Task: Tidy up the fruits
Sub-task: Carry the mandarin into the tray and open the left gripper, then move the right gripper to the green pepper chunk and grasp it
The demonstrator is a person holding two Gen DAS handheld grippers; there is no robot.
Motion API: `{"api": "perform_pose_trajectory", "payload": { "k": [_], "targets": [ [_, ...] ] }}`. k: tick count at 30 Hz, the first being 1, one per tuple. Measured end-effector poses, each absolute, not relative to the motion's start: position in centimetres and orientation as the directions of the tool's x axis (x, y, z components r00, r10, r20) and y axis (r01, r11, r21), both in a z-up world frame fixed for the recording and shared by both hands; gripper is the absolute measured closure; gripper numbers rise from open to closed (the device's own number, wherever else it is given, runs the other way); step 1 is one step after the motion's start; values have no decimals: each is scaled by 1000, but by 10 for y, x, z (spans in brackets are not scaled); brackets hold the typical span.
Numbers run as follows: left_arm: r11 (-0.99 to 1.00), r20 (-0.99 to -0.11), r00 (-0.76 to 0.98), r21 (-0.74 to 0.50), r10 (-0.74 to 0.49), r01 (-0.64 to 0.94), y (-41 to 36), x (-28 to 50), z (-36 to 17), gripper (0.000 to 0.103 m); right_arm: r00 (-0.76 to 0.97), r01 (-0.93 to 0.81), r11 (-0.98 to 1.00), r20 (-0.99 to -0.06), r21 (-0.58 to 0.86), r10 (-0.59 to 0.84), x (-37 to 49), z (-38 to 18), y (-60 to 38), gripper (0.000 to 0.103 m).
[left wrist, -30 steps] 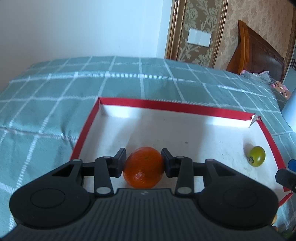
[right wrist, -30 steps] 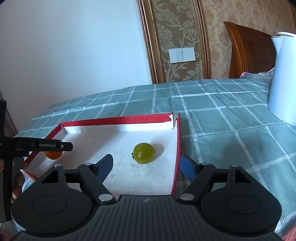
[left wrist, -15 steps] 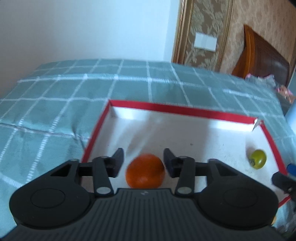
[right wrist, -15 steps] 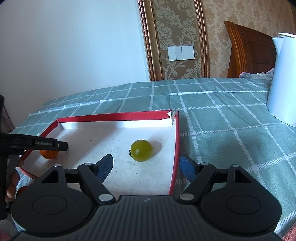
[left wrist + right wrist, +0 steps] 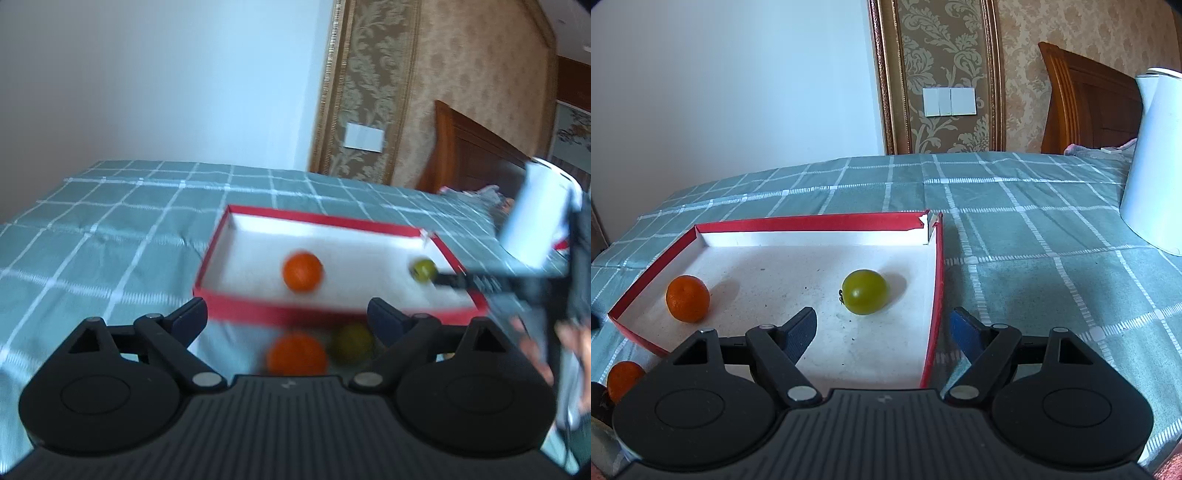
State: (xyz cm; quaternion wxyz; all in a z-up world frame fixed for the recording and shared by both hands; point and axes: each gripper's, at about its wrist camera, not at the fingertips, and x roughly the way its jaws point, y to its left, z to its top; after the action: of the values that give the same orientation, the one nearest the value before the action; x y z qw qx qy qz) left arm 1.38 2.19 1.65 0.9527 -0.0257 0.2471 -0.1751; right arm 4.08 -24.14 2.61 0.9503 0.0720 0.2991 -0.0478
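- Left gripper (image 5: 286, 317): jaws wide, nothing between the pads; they have just been opening.
- Orange (image 5: 302, 271) rests in the red tray (image 5: 258, 308), ahead of the left jaws and apart from them. Round; no long axis to tell.
- A second ago the left jaws clamped this orange; now it lies free and the gripper is outside the tray's near wall.
- Right gripper (image 5: 882, 328): jaws fairly wide, empty, straddling the tray's right wall.
- Green fruit (image 5: 865, 291) just ahead of the right jaws, stem end pointing left.
- Second orange (image 5: 297, 352) and another green fruit (image 5: 351, 343) sit on the checked cloth (image 5: 92, 240) below the left jaws, blurred.
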Motion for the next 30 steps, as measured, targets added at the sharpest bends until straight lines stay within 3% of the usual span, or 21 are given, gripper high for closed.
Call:
{"api": "perform_pose_trajectory", "payload": {
  "k": [10,14,19,26,30],
  "targets": [
    [932,-513,787,-85,-344,352,24,-29,-20,7,829,129,985,-558,119,-41,31,30,-247,23],
    [935,-539,771,-106,-340,338,27,-22,-30,4,839,96,981,-544,167,11,-1,35,-255,23],
    [933,-559,753,-129,-348,336,31,-16,-34,0,839,74,991,-545,112,-1,-48,34,-259,23],
    [941,-583,756,-45,-298,337,20,-18,-37,0,827,27,983,-557,184,82,-71,23,-252,23],
    [941,-584,757,-40,-295,335,19,-18,-38,0,826,15,995,-562,97,42,-71,15,-233,27]
  ]
}}
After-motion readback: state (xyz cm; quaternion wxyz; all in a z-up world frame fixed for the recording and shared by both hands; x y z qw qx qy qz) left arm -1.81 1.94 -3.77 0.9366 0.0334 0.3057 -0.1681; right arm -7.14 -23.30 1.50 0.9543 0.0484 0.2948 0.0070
